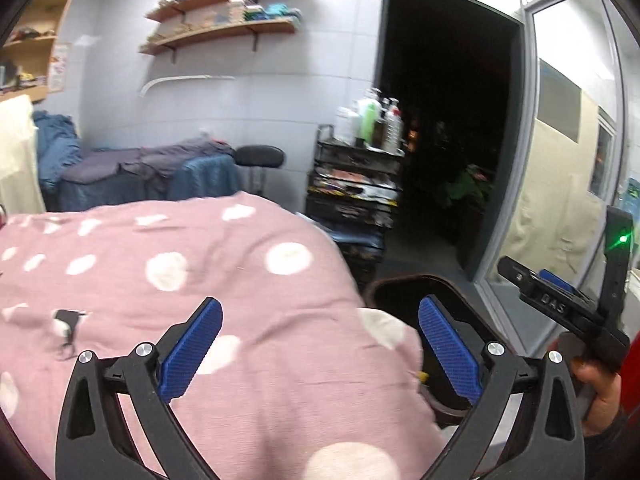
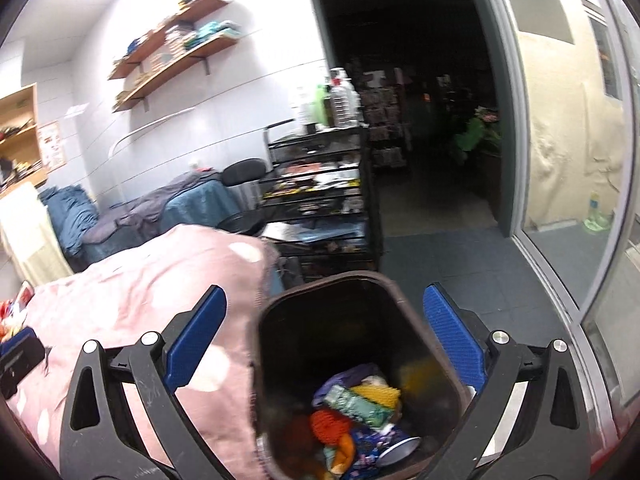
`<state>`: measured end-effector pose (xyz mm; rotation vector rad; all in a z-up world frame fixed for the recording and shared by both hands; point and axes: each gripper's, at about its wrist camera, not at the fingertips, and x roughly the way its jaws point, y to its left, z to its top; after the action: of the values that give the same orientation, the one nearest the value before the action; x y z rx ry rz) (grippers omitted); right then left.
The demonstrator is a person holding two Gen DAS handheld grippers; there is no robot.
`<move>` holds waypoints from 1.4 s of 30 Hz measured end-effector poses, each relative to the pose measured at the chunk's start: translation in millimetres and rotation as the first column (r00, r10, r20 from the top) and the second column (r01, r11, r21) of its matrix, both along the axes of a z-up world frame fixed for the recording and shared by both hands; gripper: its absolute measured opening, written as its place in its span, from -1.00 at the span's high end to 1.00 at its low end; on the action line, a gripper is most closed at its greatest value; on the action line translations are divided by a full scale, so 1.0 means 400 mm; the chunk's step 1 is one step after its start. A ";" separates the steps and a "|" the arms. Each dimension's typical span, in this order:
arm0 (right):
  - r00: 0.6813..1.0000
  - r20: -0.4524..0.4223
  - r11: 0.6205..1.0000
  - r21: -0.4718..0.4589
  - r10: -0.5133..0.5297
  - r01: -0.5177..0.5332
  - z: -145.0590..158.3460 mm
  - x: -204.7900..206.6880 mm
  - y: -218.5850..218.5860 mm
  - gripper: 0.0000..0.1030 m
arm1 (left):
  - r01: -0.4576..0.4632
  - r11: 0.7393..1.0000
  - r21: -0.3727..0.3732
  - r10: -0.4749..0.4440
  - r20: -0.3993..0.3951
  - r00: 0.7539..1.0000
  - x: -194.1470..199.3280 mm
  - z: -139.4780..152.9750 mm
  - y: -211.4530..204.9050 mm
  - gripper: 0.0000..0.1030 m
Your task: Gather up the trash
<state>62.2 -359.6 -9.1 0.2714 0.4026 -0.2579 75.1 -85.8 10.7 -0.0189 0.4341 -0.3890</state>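
Note:
A dark brown trash bin (image 2: 276,360) stands on the floor beside a pink dotted cover (image 2: 132,304). In it lie several pieces of trash (image 2: 360,404): wrappers, an orange lump, a yellow net and a can. A blurred yellow piece (image 2: 416,376) shows against its inner wall. My right gripper (image 2: 324,340) hangs open over the bin's mouth with nothing between its blue pads (image 2: 454,340). My left gripper (image 1: 320,344) is open wide above the pink cover (image 1: 200,264), empty. The bin's rim (image 1: 400,282) shows past the cover's edge. At the far right a hand (image 1: 600,392) holds my right gripper (image 1: 536,280), seen from the side.
A black cart (image 2: 320,200) with bottles on top stands behind the bin, beside a dark open doorway (image 2: 420,120). A glass partition (image 2: 560,160) runs along the right. Farther left are a black stool (image 1: 260,156), a bed with blue and purple cloths (image 1: 140,168), and wall shelves (image 1: 224,28).

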 end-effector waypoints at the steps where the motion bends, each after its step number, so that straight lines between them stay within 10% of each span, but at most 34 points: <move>1: 1.000 0.003 1.000 -0.005 0.023 -0.023 0.000 -0.002 0.023 -0.89 | -0.018 1.000 0.000 0.018 0.012 1.000 -0.004 0.000 0.011 -0.90; 20: 0.981 0.053 0.979 -0.085 0.189 -0.184 -0.029 -0.095 0.309 -0.89 | -0.208 0.978 -0.008 0.208 0.106 0.972 -0.088 -0.009 0.177 -0.90; 42: 0.981 0.045 0.980 -0.072 0.187 -0.183 -0.014 -0.104 0.300 -0.89 | -0.205 0.977 -0.059 0.211 0.121 0.970 -0.107 0.002 0.196 -0.90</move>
<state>20.8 -239.8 -14.5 0.1720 0.3648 -0.0818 32.2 -7.6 11.7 -0.0833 0.2940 -0.1916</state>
